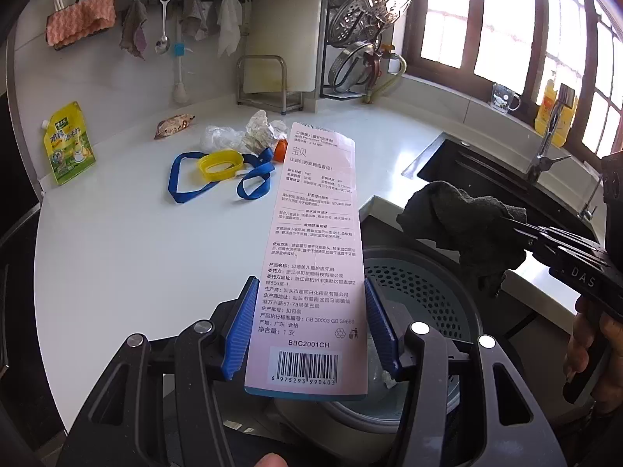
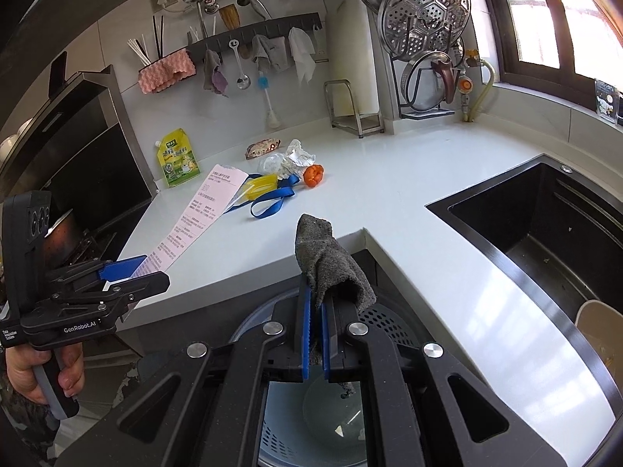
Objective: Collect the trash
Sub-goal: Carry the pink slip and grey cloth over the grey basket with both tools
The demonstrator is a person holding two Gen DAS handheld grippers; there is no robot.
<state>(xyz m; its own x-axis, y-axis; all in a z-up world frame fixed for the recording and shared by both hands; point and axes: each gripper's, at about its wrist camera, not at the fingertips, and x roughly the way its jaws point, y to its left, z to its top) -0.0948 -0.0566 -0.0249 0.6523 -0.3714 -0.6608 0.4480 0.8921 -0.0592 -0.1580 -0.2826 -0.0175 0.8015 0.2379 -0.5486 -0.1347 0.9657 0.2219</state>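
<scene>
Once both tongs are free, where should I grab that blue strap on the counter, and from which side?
Probably at the near loop of the blue strap, coming straight down from above. That loop lies flat on the white counter, clear of other clutter, while the far end runs under the yellow ring and against the wrappers. A pinch across the band there should lift it cleanly.

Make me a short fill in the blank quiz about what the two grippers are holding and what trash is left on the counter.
1. The left gripper holds a pink ____ printed with a barcode.
2. The right gripper is shut on a dark grey ____.
3. Both grippers hang above a perforated ____ below the counter edge.
4. The strap on the counter is ____ in colour.

Missing words: card; cloth; bin; blue
</scene>
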